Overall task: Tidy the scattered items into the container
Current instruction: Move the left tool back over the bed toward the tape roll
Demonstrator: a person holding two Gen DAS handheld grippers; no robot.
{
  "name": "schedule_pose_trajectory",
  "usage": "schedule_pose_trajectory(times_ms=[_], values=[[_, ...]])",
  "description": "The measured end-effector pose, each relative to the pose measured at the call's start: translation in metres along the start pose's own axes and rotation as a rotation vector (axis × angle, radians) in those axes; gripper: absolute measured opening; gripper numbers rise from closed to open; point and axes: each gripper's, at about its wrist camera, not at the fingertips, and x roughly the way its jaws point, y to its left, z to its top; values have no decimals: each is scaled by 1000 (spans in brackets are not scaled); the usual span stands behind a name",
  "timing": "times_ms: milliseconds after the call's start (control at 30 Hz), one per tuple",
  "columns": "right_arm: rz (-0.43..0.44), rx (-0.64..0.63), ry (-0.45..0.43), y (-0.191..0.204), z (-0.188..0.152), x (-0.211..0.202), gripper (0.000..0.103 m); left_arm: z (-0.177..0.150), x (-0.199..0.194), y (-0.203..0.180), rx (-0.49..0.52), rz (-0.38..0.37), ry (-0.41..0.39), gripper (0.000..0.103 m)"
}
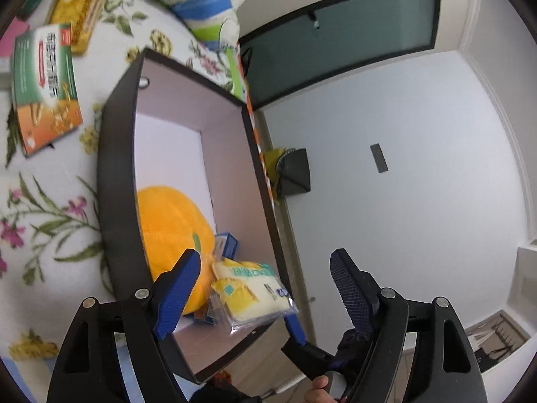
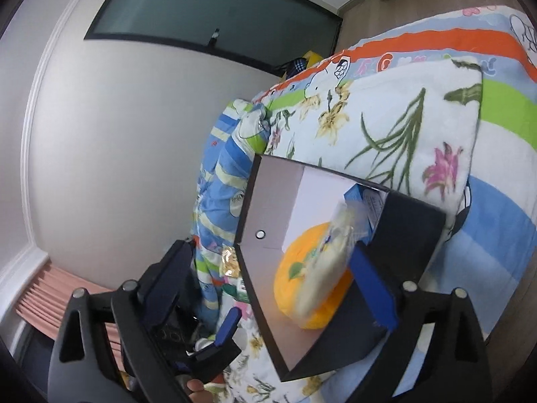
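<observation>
With my left claw (image 1: 265, 288) and right claw (image 2: 278, 288) both spread wide and empty, the crinkly clear-wrapped yellow-and-white snack packet (image 1: 250, 290) sits loose over the black cardboard box (image 1: 115, 154), light, slippery and crushable, best pinched by its sealed edge.

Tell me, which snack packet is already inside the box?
The pale yellow packet, in the black box by the orange plush. The green-orange packet and the yellow one lie outside on the bedspread.
</observation>
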Motion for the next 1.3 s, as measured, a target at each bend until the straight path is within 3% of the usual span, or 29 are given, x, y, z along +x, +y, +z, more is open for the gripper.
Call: schedule_pose_trajectory(times_ms=[133,333,433,600,800,1033,1300], values=[[-4,9,-11,5,-1,-2,101,6,-3,1,-7,-8,1,79],[-97,-89,13,32,13,14,103,8,-21,0,12,-20,-12,79],[-132,-150,-34,47,15,6,103,10,-32,0,29,-12,-22,79],[-130,-171,-110,57,15,-17,103,10,-47,4,14,-28,-35,79],[-111,-181,-98,75,0,-22,103,9,-71,0,20,-61,-51,79],[-57,-241,-34,121,-41,-11,103,16,-136,2,19,-88,-134,79],[48,-331,73,186,-114,18,103,24,-256,28,-3,-76,-289,79]])
